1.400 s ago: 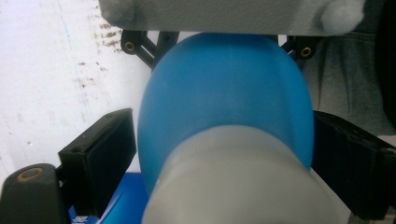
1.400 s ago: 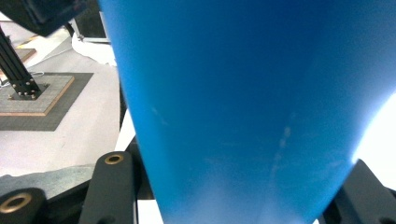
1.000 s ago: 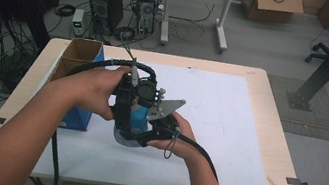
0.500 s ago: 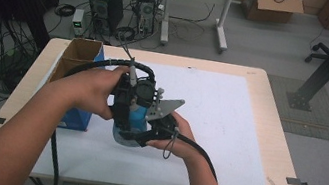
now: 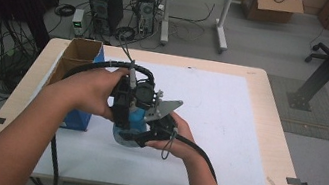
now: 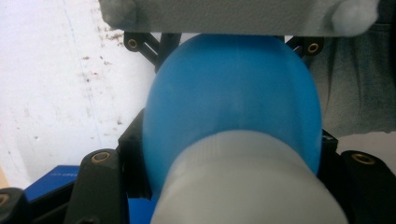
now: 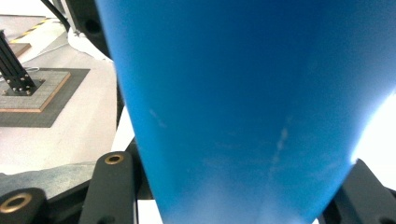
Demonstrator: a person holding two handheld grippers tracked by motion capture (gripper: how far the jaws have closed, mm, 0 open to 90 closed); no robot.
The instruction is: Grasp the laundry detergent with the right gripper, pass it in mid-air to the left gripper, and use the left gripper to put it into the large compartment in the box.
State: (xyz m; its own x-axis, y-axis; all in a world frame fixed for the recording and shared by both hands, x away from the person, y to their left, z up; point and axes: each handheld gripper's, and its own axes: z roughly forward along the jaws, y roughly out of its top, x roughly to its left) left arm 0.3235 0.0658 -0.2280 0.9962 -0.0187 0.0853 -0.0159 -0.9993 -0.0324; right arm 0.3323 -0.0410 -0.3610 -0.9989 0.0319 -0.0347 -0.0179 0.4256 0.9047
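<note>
Blue plastic bottle (image 6: 233, 107) with white cap (image 6: 247, 182), held above the white-covered worktop (image 5: 230, 113) between left claw (image 5: 124, 116) and right claw (image 5: 145, 135), both clamped on it. Likely light, smooth, slippery; grip the body.

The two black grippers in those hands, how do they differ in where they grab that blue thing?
The left gripper comes at the blue bottle from its white-capped end, jaws around the rounded body; the right gripper closes on the other, tapering blue part. The left gripper stands fairly upright; the right gripper lies lower, beneath it. Both appear shut on the same bottle, above the white sheet.
</note>
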